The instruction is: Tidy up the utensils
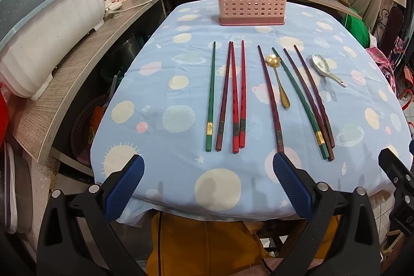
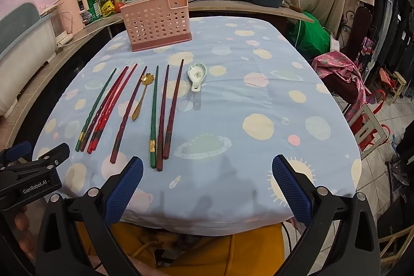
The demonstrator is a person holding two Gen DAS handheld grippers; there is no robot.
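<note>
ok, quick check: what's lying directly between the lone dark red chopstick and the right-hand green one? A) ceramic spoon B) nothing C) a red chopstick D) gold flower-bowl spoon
D: the gold spoon lies in the gap between the lone dark red chopstick and the green chopstick; the white ceramic spoon sits off at the far right of the row.

Left gripper (image 1: 208, 168): jaws spread wide, nothing between them, blue pads (image 1: 123, 187) facing inward.
Right gripper (image 2: 207, 168): jaws equally wide apart, empty, pads (image 2: 291, 186) facing inward.
Relation: side by side, both level and pointing forward; the left one shows at the right view's left edge.
Hand (image 2: 22, 226): fingers seem to wrap under the left gripper's body, mostly hidden.
</note>
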